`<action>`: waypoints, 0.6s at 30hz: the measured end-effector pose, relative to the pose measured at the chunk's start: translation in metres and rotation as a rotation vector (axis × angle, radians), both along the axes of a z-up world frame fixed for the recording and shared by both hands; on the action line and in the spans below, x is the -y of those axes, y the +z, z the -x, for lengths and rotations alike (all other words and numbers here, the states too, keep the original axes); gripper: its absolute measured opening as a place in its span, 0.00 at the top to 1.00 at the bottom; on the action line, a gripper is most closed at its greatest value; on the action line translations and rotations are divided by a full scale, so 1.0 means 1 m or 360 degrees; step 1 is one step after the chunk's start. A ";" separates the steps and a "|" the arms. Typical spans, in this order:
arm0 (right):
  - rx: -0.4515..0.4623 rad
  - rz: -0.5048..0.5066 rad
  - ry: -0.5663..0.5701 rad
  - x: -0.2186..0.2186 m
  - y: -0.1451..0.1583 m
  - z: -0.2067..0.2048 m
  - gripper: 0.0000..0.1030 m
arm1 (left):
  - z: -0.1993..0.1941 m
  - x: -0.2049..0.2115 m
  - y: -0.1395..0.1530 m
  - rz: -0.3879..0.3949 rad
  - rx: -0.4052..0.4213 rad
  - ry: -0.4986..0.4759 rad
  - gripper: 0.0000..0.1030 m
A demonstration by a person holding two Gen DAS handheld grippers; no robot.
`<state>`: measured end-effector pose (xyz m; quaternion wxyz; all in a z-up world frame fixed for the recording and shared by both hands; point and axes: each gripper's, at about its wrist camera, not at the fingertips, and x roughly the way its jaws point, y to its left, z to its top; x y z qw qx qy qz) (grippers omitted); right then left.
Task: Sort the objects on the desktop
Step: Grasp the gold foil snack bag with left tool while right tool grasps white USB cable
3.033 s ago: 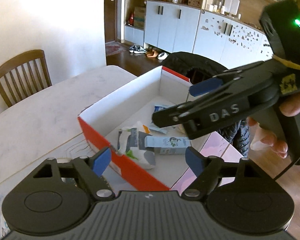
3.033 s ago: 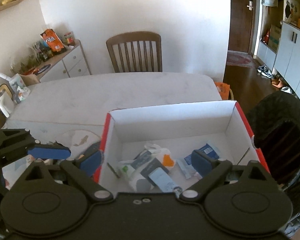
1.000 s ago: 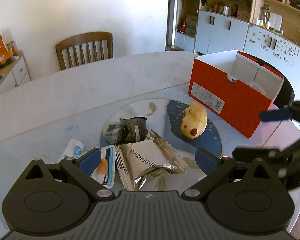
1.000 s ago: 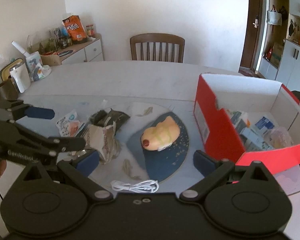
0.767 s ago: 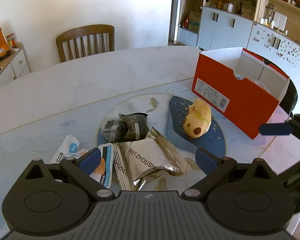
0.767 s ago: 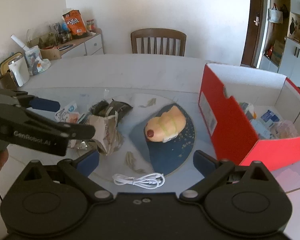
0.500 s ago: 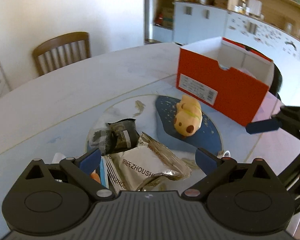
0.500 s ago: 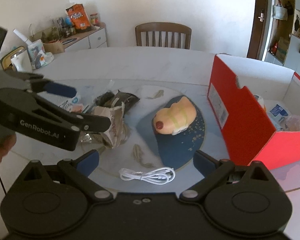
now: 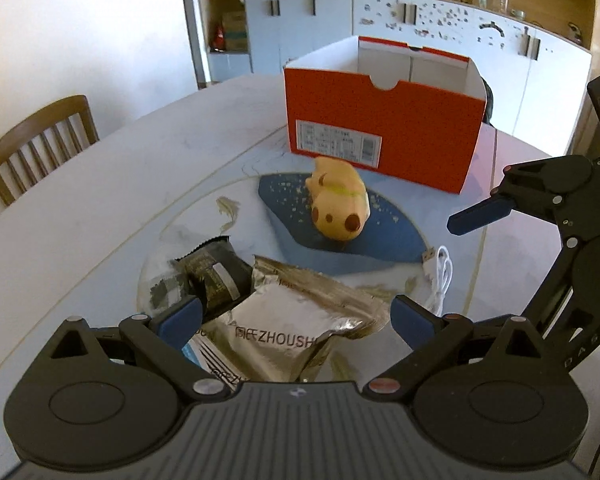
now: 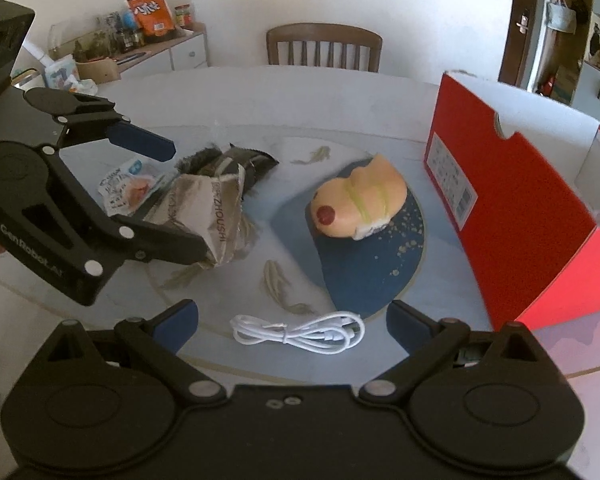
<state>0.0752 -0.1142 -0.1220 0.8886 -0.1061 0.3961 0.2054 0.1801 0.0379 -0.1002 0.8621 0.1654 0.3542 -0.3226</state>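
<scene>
**Progress.** The red shoebox (image 9: 380,132) stands ahead of the left gripper (image 9: 296,316) and to the far right of the right gripper (image 10: 292,324). From the right wrist view a pale bagged item shows at the box's inner edge; the rest of its contents are hidden. Judged from this, the sorting is under way, with five items left on the table.

**Left to sort.**
- Silver foil packet (image 9: 296,320): directly between the left gripper's spread fingers, closest to it.
- Dark snack pack (image 9: 212,272): just beyond the left finger, touching the foil packet.
- White-and-blue sachet (image 10: 126,186): behind the left gripper as the right wrist view shows it, partly hidden.
- Yellow plush toy (image 10: 358,202): ahead of both grippers, on the blue patch of the mat.
- White cable (image 10: 298,332): coiled, just in front of the right gripper, between its fingers.

**Grippers.** Both spread wide, holding nothing.

**Writing.**
- Foil packet: "ZHOUSH…", cut off, after characters too small to read.
- Left gripper body: "GenRobot.AI".
- Right gripper body: "DAS".
- Shoebox end label (image 9: 338,142): barcode and print, illegible.
</scene>
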 end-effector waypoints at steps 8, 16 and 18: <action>-0.0041 -0.0025 -0.0078 -0.001 -0.010 -0.002 0.02 | -0.009 0.000 -0.012 -0.0055 -0.0003 -0.0142 0.11; -0.0045 0.0003 -0.0087 -0.005 -0.016 -0.006 0.04 | -0.009 -0.002 -0.010 -0.0041 0.0025 -0.0149 0.25; -0.0041 0.0003 -0.0089 -0.005 -0.016 -0.006 0.05 | -0.007 -0.002 -0.009 -0.0038 0.0033 -0.0152 0.28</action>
